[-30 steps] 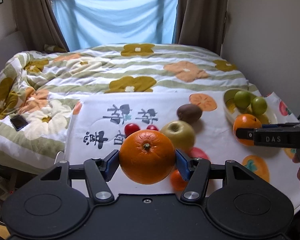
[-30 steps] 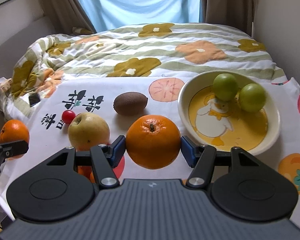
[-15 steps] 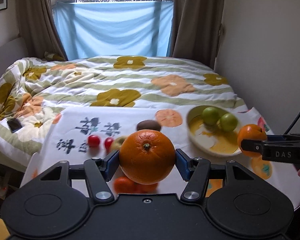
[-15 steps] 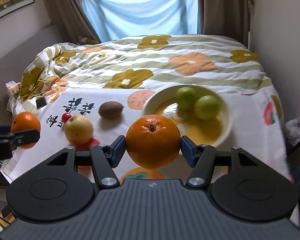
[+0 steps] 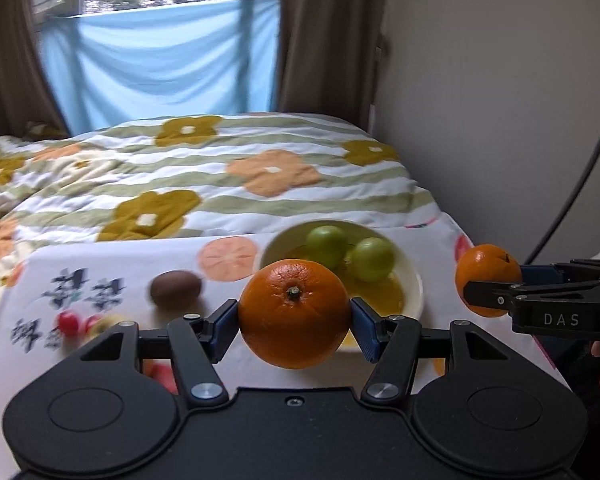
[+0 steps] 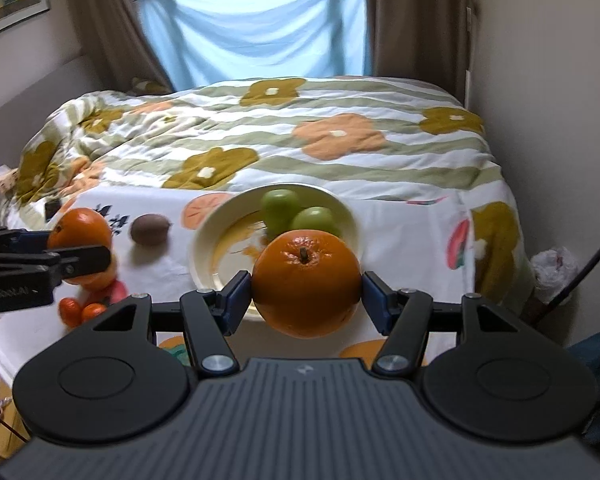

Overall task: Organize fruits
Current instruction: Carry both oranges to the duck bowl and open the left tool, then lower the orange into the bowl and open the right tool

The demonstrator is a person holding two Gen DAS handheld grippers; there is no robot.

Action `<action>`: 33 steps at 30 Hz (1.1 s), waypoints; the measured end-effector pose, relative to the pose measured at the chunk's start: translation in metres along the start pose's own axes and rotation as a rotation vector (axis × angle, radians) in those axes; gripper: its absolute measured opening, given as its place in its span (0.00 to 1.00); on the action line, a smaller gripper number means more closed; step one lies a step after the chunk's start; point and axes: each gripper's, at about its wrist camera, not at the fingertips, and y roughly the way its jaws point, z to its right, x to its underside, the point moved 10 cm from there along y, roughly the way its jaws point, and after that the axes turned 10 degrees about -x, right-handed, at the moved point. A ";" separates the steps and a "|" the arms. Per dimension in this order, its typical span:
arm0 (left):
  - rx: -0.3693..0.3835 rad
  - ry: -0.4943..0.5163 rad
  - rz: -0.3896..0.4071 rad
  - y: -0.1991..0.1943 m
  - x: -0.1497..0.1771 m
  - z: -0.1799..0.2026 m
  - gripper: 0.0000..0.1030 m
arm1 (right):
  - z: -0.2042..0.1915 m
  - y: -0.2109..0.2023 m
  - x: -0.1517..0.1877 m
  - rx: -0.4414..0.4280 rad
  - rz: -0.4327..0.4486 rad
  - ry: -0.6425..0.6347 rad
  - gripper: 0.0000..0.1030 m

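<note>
Bowl (image 6: 204,240) on the surface already holds 2 green fruits (image 6: 296,212). Kiwi (image 5: 175,287) and small fruits remain loose on the cloth.

Left hand-held gripper (image 5: 294,322) pinches an orange (image 5: 294,312); right hand-held gripper (image 6: 306,294) pinches another orange (image 6: 306,282). Both hang near the bowl, undelivered.

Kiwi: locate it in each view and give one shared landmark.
Left wrist: kiwi lies on the cloth, left of centre, left of the bowl.
Right wrist: kiwi lies on the cloth, left of the bowl.
Shared landmark: the bowl.
</note>
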 end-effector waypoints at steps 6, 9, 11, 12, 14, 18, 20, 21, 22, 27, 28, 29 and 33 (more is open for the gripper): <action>0.059 0.087 -0.043 0.047 -0.006 0.031 0.62 | 0.033 0.014 -0.004 0.057 -0.002 0.075 0.73; 0.081 0.126 -0.075 0.071 -0.004 0.043 0.62 | 0.047 0.023 -0.004 0.077 -0.012 0.106 0.73; 0.096 0.150 -0.100 0.086 -0.001 0.050 0.62 | 0.053 0.029 -0.004 0.089 -0.020 0.119 0.73; 0.104 0.165 -0.114 0.092 0.002 0.054 0.62 | 0.056 0.032 -0.004 0.095 -0.024 0.127 0.73; 0.117 0.185 -0.143 0.104 0.006 0.060 0.62 | 0.059 0.036 -0.003 0.105 -0.027 0.140 0.73; 0.145 0.205 -0.184 0.117 0.012 0.068 0.62 | 0.063 0.043 -0.003 0.116 -0.035 0.162 0.73; 0.155 0.212 -0.198 0.121 0.013 0.070 0.62 | 0.064 0.045 -0.004 0.117 -0.037 0.170 0.73; 0.160 0.217 -0.204 0.123 0.013 0.071 0.62 | 0.064 0.046 -0.004 0.118 -0.039 0.172 0.73; 0.164 0.220 -0.210 0.124 0.013 0.072 0.62 | 0.063 0.047 -0.004 0.118 -0.041 0.174 0.73; 0.175 0.213 -0.196 0.123 0.009 0.068 0.81 | 0.064 0.046 -0.007 0.126 -0.034 0.187 0.73; 0.173 0.209 -0.181 0.120 0.006 0.067 0.91 | 0.063 0.046 -0.008 0.126 -0.032 0.189 0.73; 0.173 0.203 -0.169 0.117 0.004 0.065 0.92 | 0.063 0.047 -0.008 0.125 -0.030 0.190 0.73; 0.170 0.195 -0.159 0.104 0.001 0.056 0.92 | 0.059 0.048 -0.012 0.110 -0.031 0.181 0.73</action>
